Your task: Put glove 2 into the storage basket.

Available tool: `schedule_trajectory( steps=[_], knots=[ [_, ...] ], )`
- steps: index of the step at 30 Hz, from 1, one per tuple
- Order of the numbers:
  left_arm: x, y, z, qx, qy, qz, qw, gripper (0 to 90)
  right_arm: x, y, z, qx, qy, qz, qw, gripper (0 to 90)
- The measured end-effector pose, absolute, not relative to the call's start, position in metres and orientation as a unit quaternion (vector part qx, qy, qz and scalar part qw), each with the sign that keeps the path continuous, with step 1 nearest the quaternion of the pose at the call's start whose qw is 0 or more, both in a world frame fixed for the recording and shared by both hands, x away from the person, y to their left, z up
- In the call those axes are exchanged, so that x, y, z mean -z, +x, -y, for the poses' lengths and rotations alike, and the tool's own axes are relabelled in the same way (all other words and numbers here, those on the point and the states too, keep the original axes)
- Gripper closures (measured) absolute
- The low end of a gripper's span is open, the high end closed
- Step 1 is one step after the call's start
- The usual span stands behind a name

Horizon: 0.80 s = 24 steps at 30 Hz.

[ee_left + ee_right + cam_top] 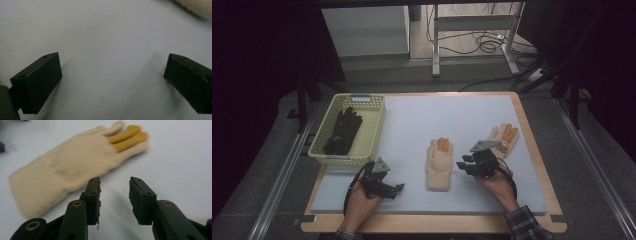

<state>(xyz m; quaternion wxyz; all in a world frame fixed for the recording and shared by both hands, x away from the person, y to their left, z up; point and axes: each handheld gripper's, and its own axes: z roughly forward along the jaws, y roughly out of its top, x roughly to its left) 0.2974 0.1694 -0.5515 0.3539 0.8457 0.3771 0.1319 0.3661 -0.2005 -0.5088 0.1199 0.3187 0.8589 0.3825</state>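
Glove (439, 164), cream with orange fingertips, lies flat on the grey mat (412, 125), cuff toward the person and fingers pointing away. Taking this glove as the landmark: the right gripper (460, 165) sits just beside it on the right, at cuff height, jaws pointing toward it. In the right gripper view the glove (67, 167) stretches across the mat just beyond the jaw tips, and the jaws stand partly apart with only bare mat between them; they grip nothing and do not touch the fabric.

A second glove (503, 138) of the same cream and orange lies farther right of the landmark and a little farther from the person, near the mat's right edge, well apart from the first.

Left of the landmark, near the mat's front edge, the left gripper (399, 187) is held low over the mat. In the left gripper view its jaws stand wide apart over bare mat, with a corner of the cream cuff (197, 7) at the top right.

Farther left and farther back, a pale yellow basket (374, 132) rests at the mat's left edge. Inside it lies one black glove (343, 131), stretched along the basket's length.
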Motion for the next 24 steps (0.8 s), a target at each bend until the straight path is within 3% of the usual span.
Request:
schedule_trajectory(
  steps=[15,24],
  knots=[
    [0.552,0.297,-0.169,-0.132,0.846,-0.377,0.354,1.4,0.485,0.408,0.298,-0.374,0.429,-0.796,0.207,44.6],
    [0.552,0.297,-0.169,-0.132,0.846,-0.377,0.354,1.4,0.505,0.419,0.321,-0.350,0.463,-0.789,0.201,32.9]
  ],
)
